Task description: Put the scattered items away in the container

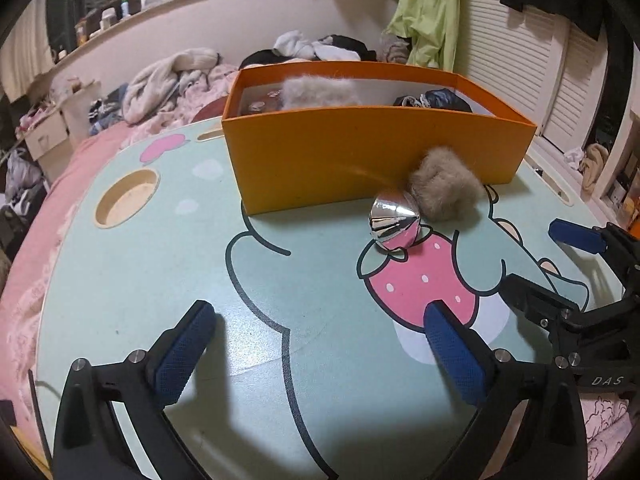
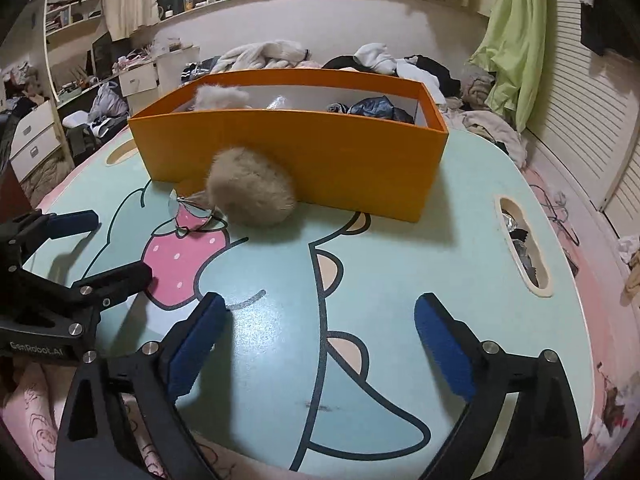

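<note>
An orange box (image 1: 360, 160) stands on the mint cartoon table (image 1: 160, 280); it also shows in the right wrist view (image 2: 320, 160). Inside it lie a grey furry item (image 1: 316, 92) and dark cloth (image 1: 444, 100). A beige fur pompom (image 1: 444, 188) with a shiny silver cone (image 1: 392, 220) lies against the box's near wall, also seen in the right wrist view: pompom (image 2: 252, 192), cone (image 2: 192, 216). My left gripper (image 1: 320, 360) is open and empty, near the table's front. My right gripper (image 2: 320, 352) is open and empty beside it.
The table has a round cup hole (image 1: 126, 196) at the left and an oval slot (image 2: 524, 244) at the right. The table rests on a pink bed with piled clothes (image 1: 172, 76) behind the box. Louvred closet doors (image 2: 592, 120) stand on the right.
</note>
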`<state>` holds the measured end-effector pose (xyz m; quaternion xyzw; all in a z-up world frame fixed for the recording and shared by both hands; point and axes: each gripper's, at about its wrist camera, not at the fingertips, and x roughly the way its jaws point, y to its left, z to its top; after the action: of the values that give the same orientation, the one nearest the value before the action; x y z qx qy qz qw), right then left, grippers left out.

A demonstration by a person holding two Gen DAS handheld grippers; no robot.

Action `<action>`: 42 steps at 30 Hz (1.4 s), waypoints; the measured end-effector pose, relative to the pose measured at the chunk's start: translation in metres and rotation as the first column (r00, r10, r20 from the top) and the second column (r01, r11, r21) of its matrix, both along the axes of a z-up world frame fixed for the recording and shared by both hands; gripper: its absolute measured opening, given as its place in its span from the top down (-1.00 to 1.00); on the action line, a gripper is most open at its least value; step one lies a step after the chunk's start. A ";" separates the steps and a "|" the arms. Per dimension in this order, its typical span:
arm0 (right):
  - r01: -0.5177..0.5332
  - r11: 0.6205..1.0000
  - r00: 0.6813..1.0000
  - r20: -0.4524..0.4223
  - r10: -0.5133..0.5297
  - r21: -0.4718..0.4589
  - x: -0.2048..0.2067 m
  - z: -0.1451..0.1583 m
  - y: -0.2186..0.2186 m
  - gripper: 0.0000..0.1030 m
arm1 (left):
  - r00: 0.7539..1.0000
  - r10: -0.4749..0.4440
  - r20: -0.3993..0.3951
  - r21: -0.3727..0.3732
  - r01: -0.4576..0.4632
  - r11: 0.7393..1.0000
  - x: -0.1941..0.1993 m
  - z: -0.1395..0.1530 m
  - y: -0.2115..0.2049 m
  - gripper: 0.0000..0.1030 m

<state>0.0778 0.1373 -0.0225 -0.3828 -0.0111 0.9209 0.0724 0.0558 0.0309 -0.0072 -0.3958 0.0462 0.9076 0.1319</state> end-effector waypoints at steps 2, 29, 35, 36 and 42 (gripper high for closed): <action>-0.002 1.000 1.000 -0.002 0.002 0.000 0.001 0.000 0.001 -0.88 | 1.000 -0.001 -0.002 0.001 0.001 1.000 0.002 -0.001 0.000 -1.00; -0.004 1.000 1.000 -0.010 0.004 -0.003 0.013 0.003 -0.003 -0.89 | 1.000 -0.001 -0.003 0.002 0.001 1.000 0.004 0.002 -0.001 -1.00; -0.046 0.993 0.998 -0.045 0.042 -0.110 0.009 0.014 0.006 -0.74 | 1.000 0.000 -0.004 0.004 0.000 1.000 0.003 0.003 0.000 -1.00; -0.050 0.990 0.998 -0.052 0.043 -0.132 0.005 0.019 0.008 -0.70 | 1.000 0.000 -0.004 0.004 0.000 1.000 0.003 0.003 0.000 -1.00; -0.006 0.941 0.998 -0.061 -0.015 -0.339 -0.033 0.038 0.017 -0.65 | 1.000 0.000 -0.005 0.004 0.000 1.000 0.004 0.004 0.000 -1.00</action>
<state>0.0447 0.1543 0.0155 -0.3603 0.1508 0.9205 0.0078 0.0597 0.0310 -0.0036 -0.3935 0.0448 0.9086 0.1326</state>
